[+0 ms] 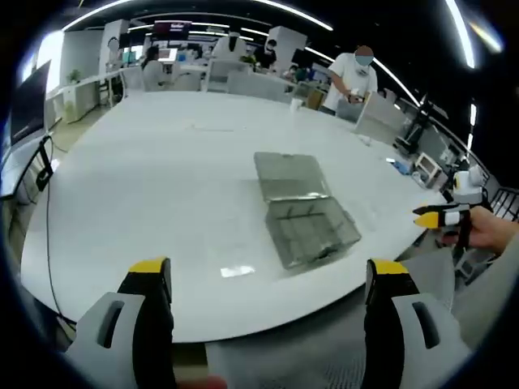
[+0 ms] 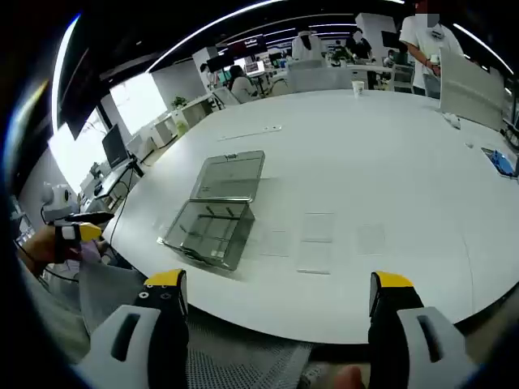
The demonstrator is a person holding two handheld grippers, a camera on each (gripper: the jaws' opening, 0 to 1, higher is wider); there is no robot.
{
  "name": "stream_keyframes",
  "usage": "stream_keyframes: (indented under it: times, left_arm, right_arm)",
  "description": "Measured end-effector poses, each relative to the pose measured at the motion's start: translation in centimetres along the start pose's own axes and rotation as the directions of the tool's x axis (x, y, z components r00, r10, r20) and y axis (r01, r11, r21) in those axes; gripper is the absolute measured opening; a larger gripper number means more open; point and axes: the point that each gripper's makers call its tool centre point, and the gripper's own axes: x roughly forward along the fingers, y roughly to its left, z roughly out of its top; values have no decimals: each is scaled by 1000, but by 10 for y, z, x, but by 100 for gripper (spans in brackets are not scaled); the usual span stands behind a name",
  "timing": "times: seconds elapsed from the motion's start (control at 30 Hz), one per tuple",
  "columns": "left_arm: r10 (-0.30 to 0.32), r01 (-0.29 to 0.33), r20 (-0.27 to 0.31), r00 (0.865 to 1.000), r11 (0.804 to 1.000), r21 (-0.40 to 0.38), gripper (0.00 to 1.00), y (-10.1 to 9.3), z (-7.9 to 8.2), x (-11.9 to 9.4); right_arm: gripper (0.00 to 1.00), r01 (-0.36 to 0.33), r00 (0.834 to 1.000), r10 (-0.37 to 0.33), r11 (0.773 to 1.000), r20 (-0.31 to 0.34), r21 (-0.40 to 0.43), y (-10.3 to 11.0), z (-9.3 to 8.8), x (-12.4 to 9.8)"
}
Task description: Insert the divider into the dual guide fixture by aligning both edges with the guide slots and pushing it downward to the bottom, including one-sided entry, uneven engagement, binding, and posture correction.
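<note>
Clear hinged fixture box lies open on table; both claws spread, empty.

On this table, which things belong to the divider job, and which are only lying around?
For the job:
clear box with guide slots, its lid open
clear dividers flat on the table
left gripper and right gripper, both open

Lying about:
paper cup
blue item at the far edge

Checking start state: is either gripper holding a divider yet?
No. The left gripper and right gripper are both open and empty, short of the clear box.
</note>
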Motion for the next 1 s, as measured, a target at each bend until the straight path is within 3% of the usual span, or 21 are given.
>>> stream_keyframes:
  times: [1.0]
  left_arm:
    - [-3,3,-2,1000,1000,-11,98,-3,-3,1]
  right_arm:
    - [92,-2,1000,2,1000,-6,7,0,-3,2]
